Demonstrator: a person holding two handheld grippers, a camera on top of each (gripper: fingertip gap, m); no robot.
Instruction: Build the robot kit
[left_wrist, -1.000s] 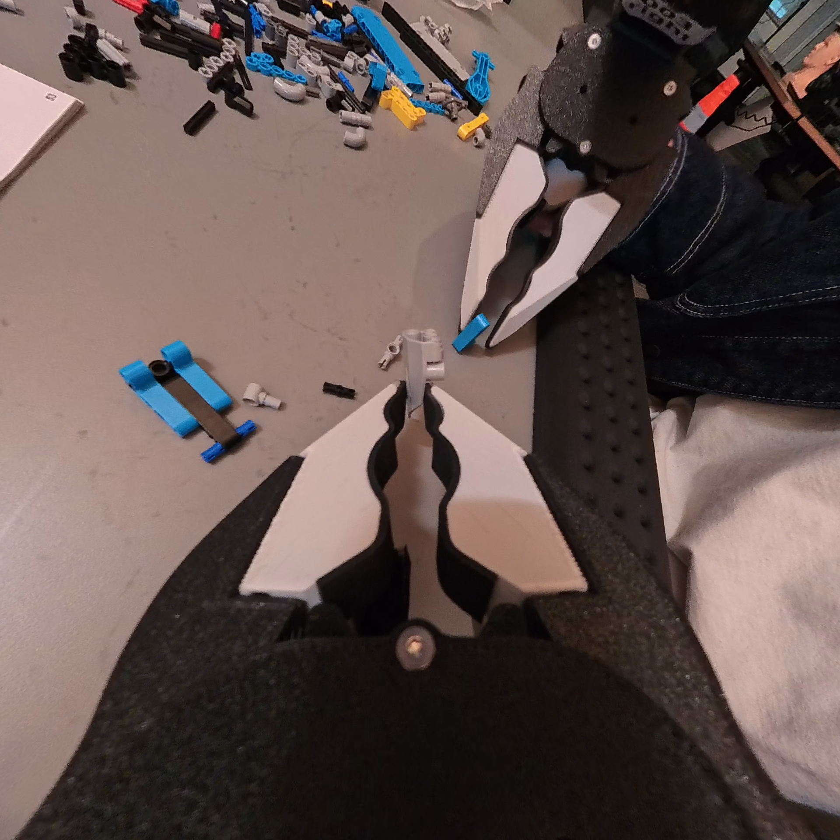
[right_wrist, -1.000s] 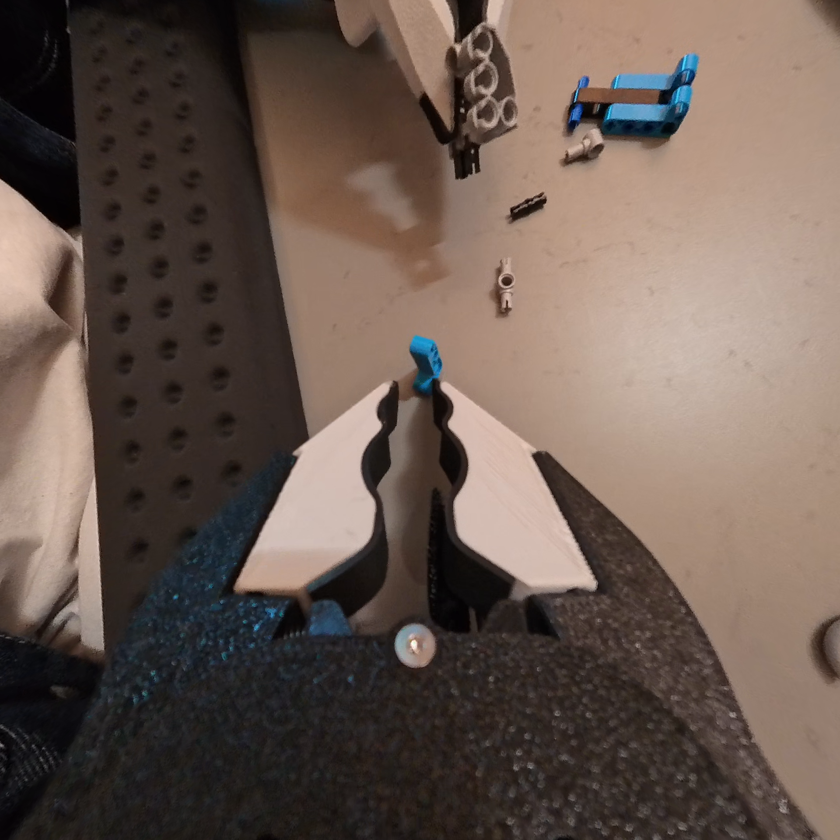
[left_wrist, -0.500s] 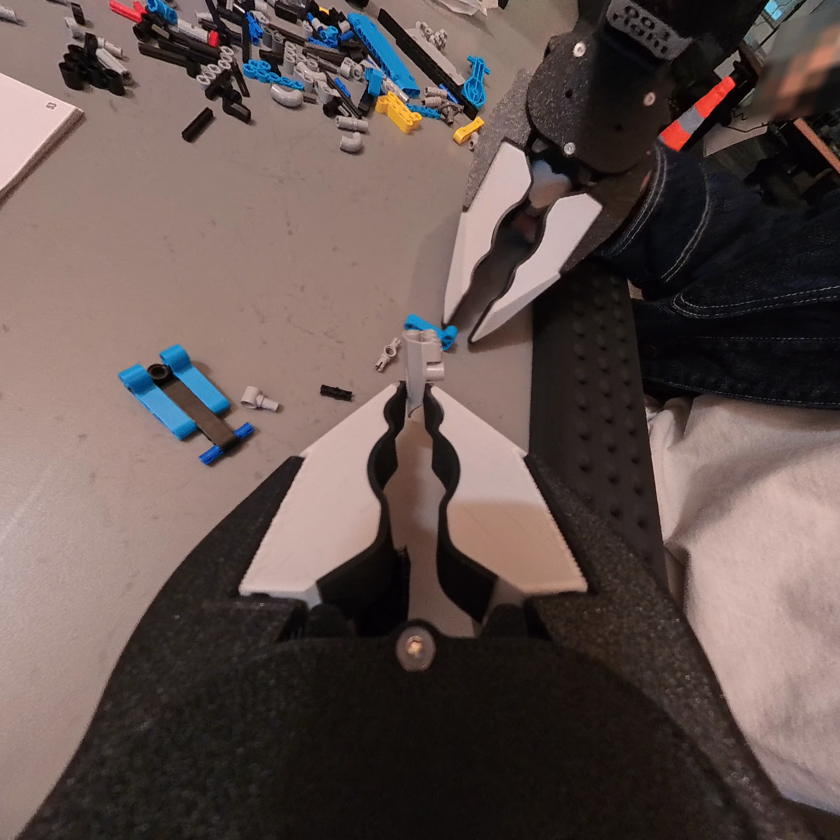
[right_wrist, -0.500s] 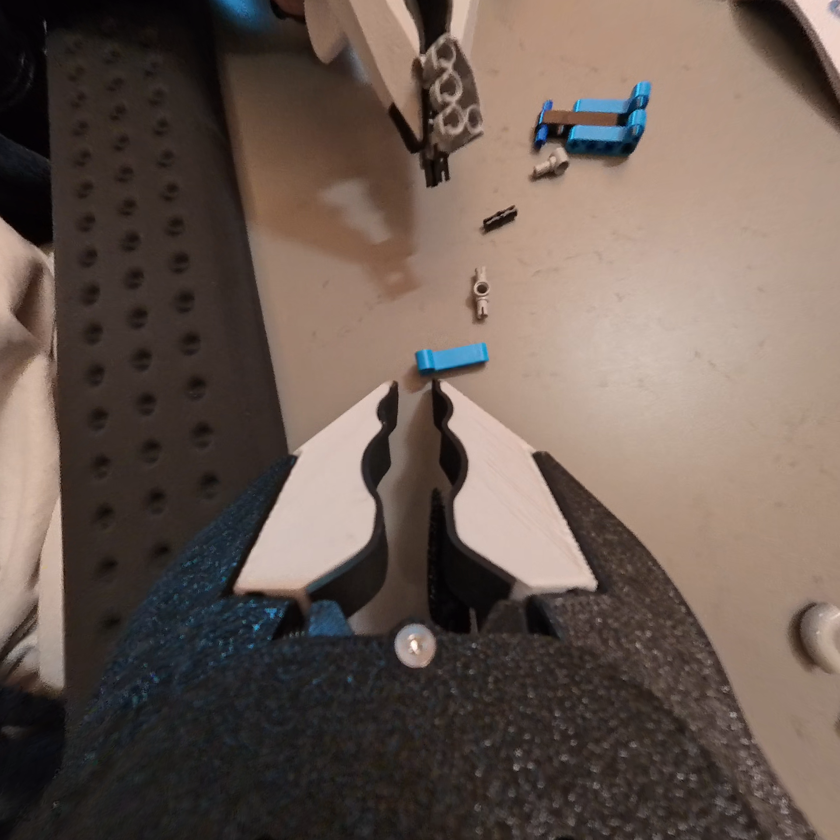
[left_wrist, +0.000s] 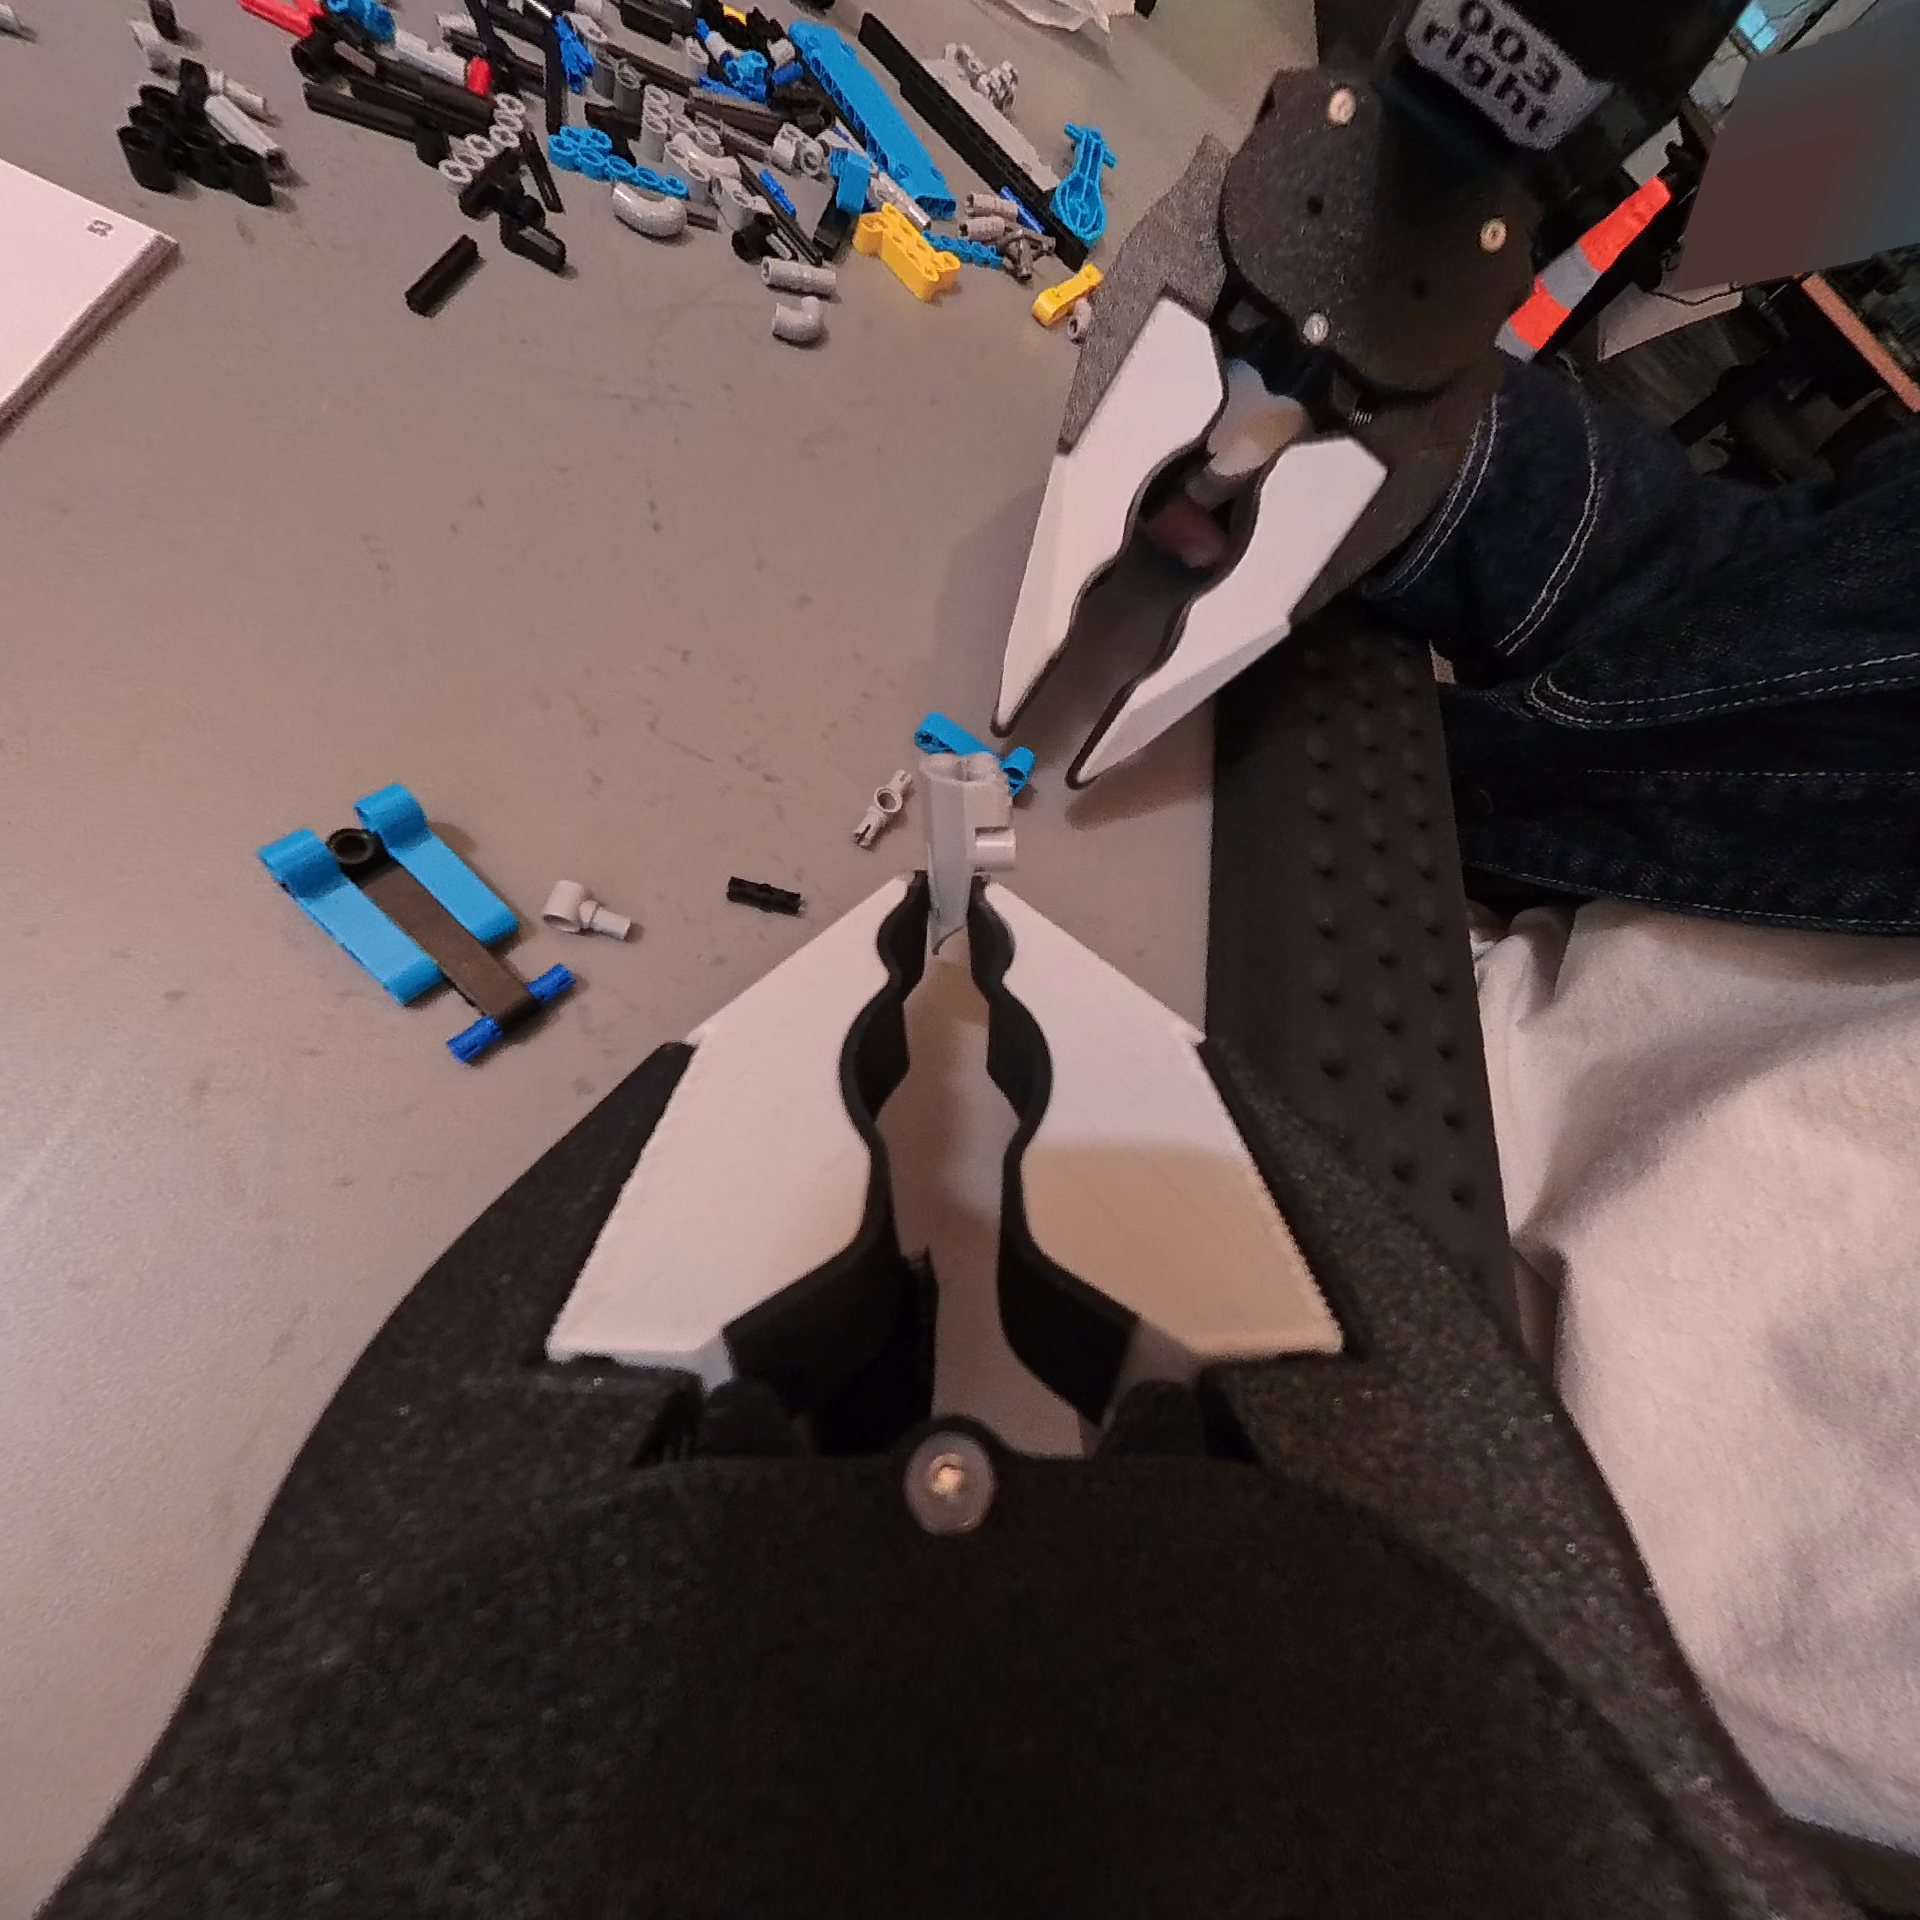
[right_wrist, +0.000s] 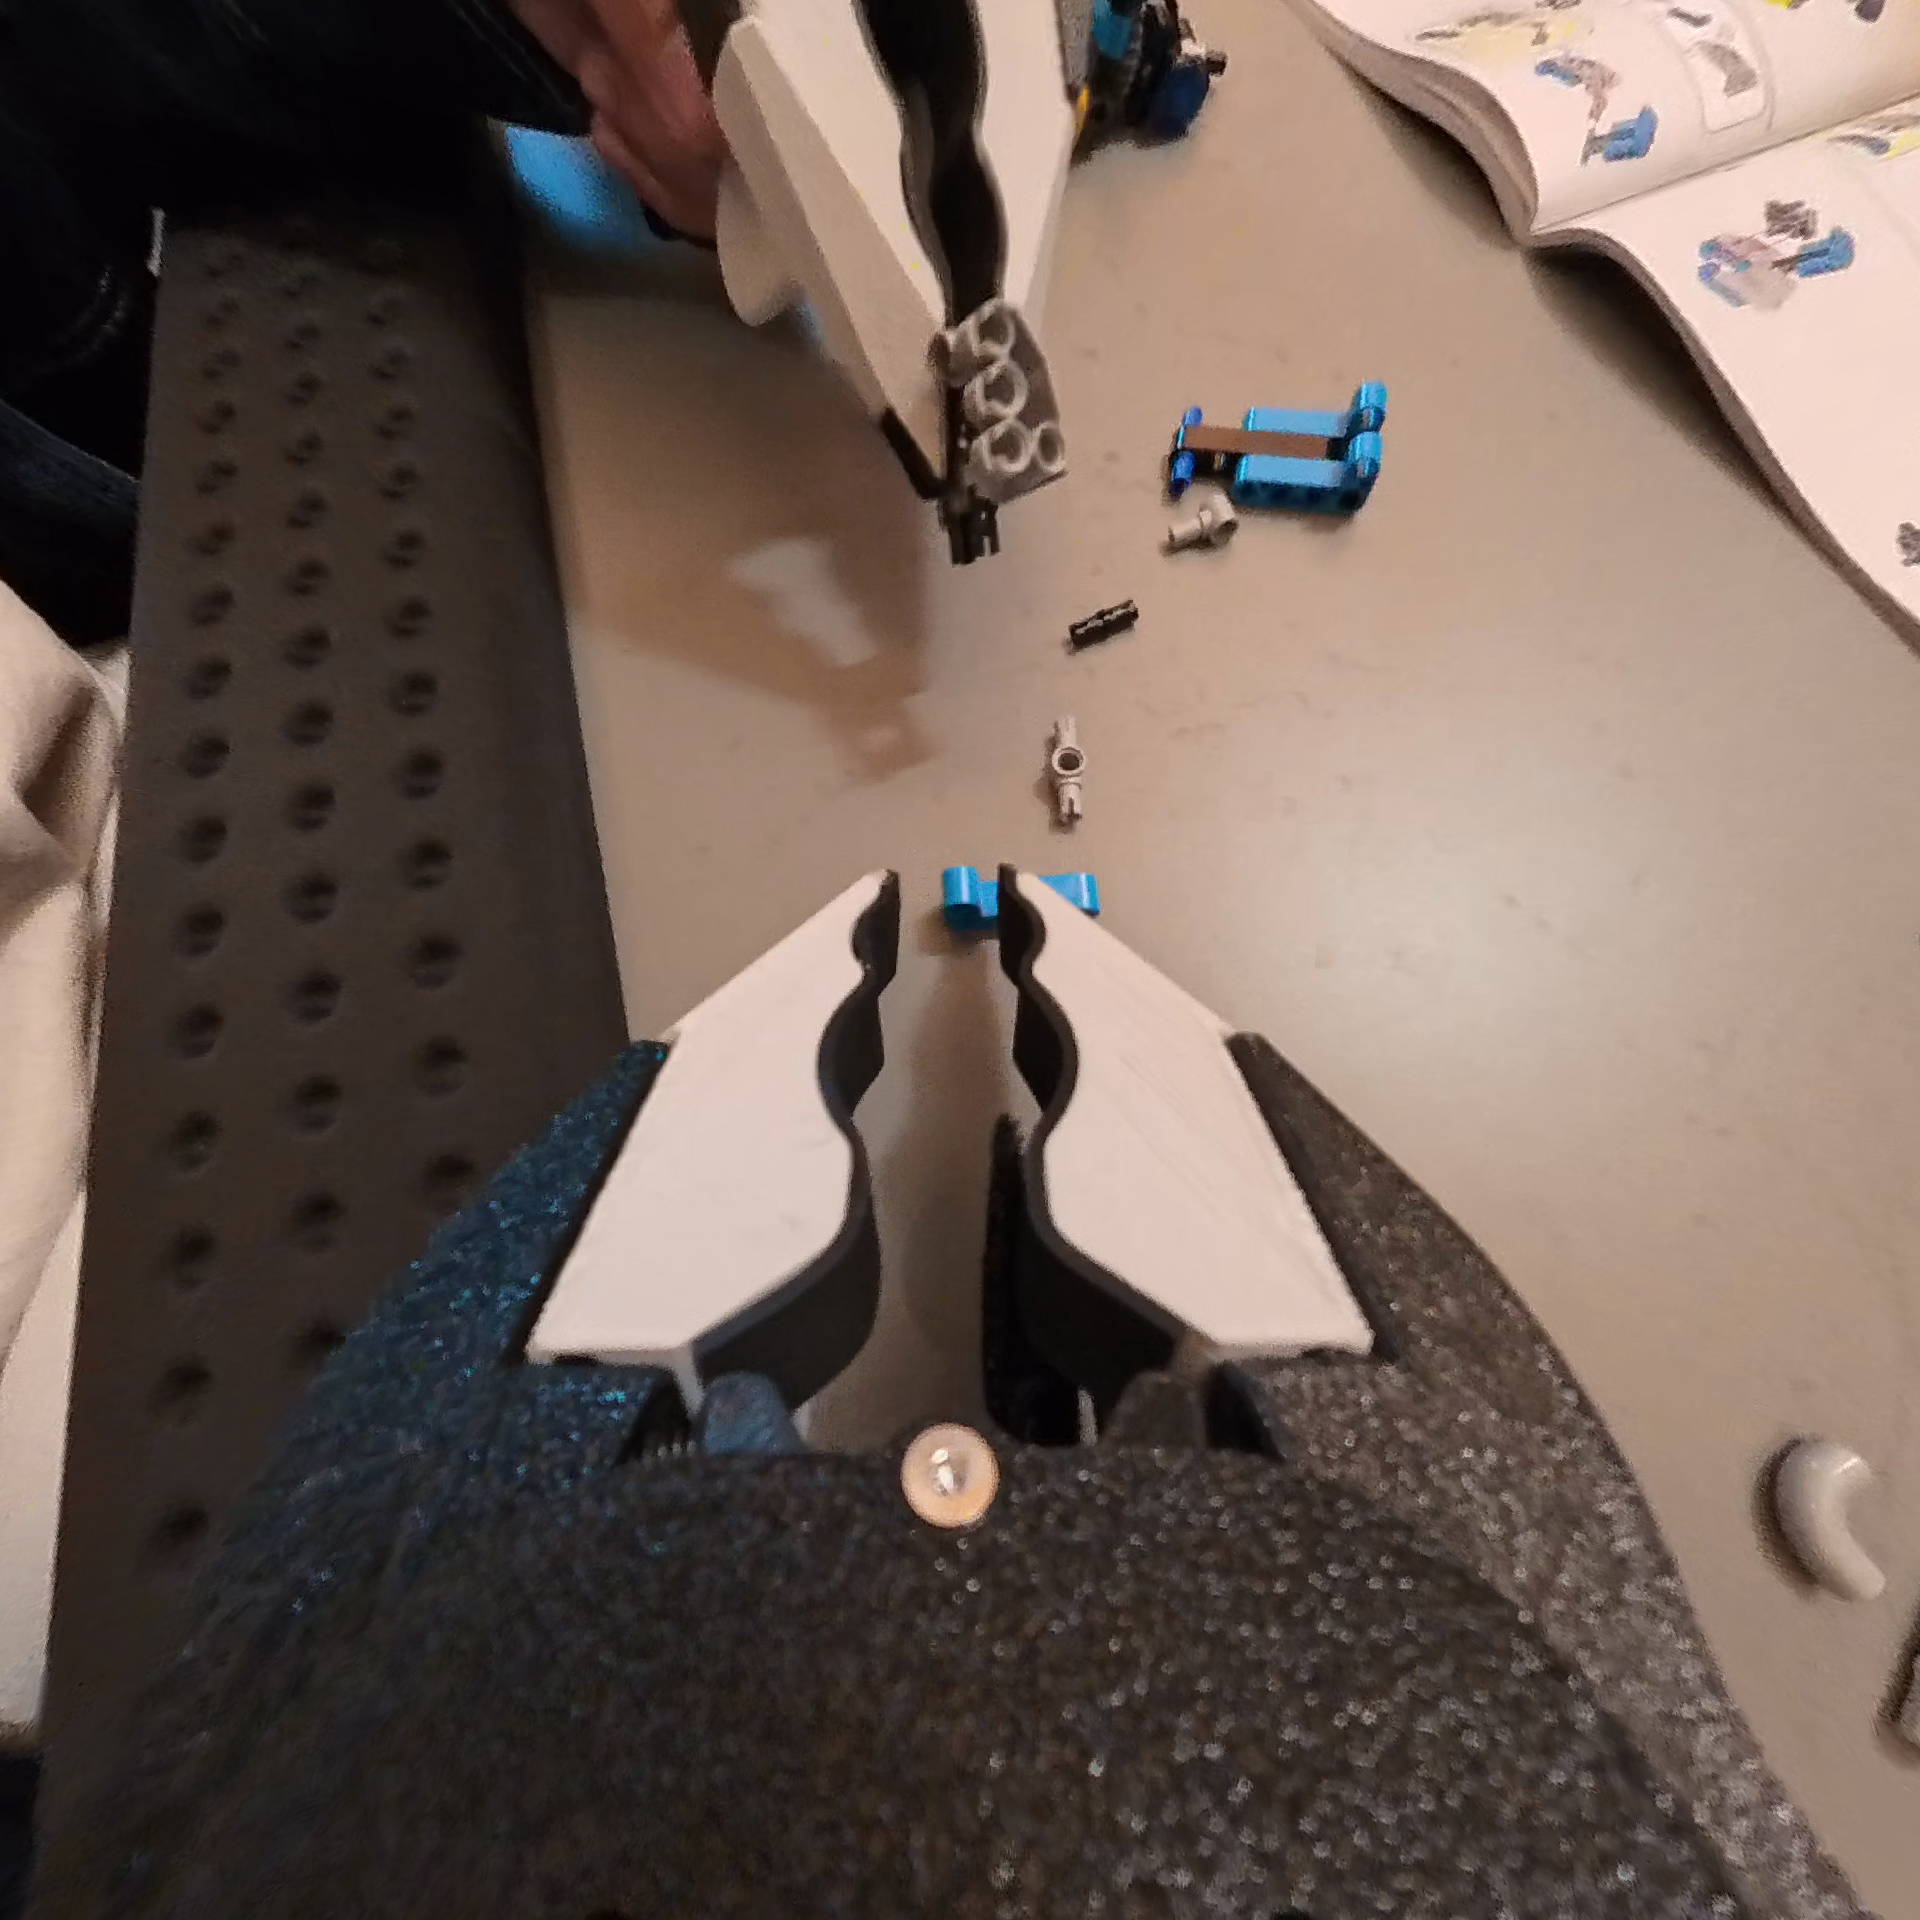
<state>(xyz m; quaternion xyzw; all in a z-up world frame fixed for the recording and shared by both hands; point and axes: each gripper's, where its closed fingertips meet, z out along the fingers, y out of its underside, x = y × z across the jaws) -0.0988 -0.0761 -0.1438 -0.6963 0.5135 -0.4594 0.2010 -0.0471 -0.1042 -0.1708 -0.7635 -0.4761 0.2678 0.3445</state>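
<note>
Left tool (left_wrist: 945, 894) grips grey beam (left_wrist: 961, 831) | right tool (right_wrist: 948, 883) narrowly parted over blue piece (right_wrist: 966, 896)

Your left gripper (left_wrist: 945, 894) is clamped on a grey beam (left_wrist: 961, 831) with three round holes; a black pin pokes from its lower end, and it hangs clear above the desk (left_wrist: 520, 582). Your right gripper (right_wrist: 948, 894) holds nothing, its jaws slightly parted with the tips at the small blue piece (right_wrist: 971, 900), which lies flat on the desk. Just beyond it lie a small grey connector (right_wrist: 1066, 771) and a black pin (right_wrist: 1103, 625).
</note>
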